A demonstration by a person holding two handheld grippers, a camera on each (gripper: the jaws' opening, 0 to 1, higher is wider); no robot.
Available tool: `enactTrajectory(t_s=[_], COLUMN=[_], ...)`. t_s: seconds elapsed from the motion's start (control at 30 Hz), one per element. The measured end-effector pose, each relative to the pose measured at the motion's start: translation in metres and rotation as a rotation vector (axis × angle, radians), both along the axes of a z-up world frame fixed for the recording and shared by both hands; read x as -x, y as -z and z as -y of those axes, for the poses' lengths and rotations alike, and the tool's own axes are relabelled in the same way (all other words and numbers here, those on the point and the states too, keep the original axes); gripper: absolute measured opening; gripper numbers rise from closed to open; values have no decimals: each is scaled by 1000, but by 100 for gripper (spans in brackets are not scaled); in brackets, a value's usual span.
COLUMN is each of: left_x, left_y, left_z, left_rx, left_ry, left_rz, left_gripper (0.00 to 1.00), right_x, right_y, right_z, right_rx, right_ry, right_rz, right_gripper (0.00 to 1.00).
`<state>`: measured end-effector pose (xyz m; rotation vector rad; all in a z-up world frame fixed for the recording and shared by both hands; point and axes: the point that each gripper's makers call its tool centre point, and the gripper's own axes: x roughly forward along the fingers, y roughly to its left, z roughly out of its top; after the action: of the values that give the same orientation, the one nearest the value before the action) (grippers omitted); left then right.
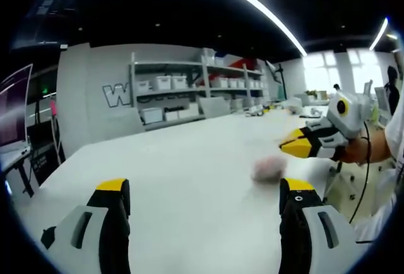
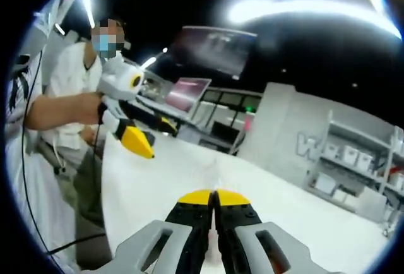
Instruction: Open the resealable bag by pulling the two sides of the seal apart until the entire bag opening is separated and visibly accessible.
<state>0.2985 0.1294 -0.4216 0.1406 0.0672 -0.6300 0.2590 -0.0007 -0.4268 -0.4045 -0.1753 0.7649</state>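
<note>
Lying bag [image 1: 269,168] between spread fingers [image 1: 113,192]

You face a long white table [image 1: 189,160]; a blurred pinkish bag [image 1: 269,168] lies on it.

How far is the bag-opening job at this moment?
Nothing looks done yet. A blurred pink object, perhaps the bag, lies on the white table, ungripped. The left gripper is open; the right gripper is shut and holds nothing visible. Gripping and pulling the seal remain.
</note>
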Motion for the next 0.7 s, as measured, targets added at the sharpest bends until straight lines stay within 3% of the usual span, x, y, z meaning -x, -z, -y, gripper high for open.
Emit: enactTrajectory(t_s=[0.7], left_x=[0], left_y=[3], left_z=[-4], left_rx=[4], left_ry=[-13], left_rz=[-8], left_gripper=[98], right_x=[11], right_y=[26], right_z=[-14], right_rx=[102], right_ry=[-47], right_rz=[-45], right_gripper=[0])
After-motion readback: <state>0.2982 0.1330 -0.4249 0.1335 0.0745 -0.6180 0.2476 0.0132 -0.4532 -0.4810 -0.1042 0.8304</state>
